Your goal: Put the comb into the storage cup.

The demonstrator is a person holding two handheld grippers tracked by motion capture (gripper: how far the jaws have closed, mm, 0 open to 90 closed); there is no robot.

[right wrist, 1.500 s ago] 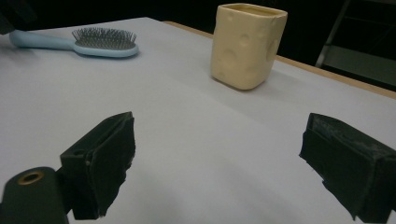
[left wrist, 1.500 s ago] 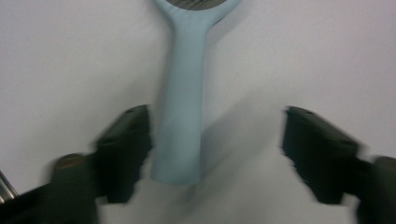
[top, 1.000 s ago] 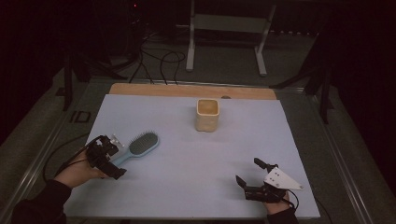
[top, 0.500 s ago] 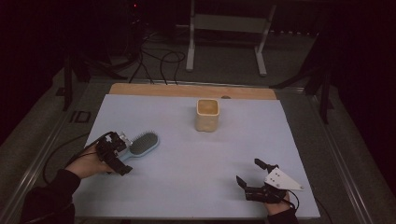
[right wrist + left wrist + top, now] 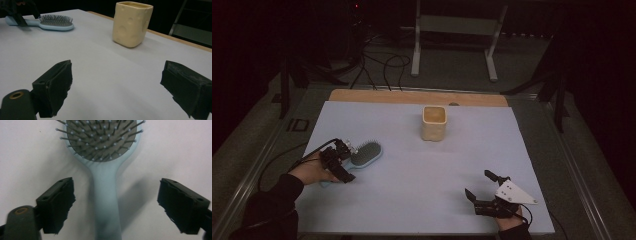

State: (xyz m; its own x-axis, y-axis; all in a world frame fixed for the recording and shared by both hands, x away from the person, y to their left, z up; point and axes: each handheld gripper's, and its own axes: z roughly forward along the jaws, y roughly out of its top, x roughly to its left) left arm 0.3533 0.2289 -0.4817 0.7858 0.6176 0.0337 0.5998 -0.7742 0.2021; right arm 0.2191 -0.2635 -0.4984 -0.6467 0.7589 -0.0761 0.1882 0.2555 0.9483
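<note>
Pale blue oval hairbrush (image 5: pixel 104 182), metal-tipped bristles up, smooth handle.

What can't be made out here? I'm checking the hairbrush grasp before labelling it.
- Brush handle end: cut off by the bottom edge of the left gripper view; in the high view the left gripper and hand cover it.
- Brush head tip: cut off at the top edge, left gripper view.
- Cup contents: too dim, high view.
</note>
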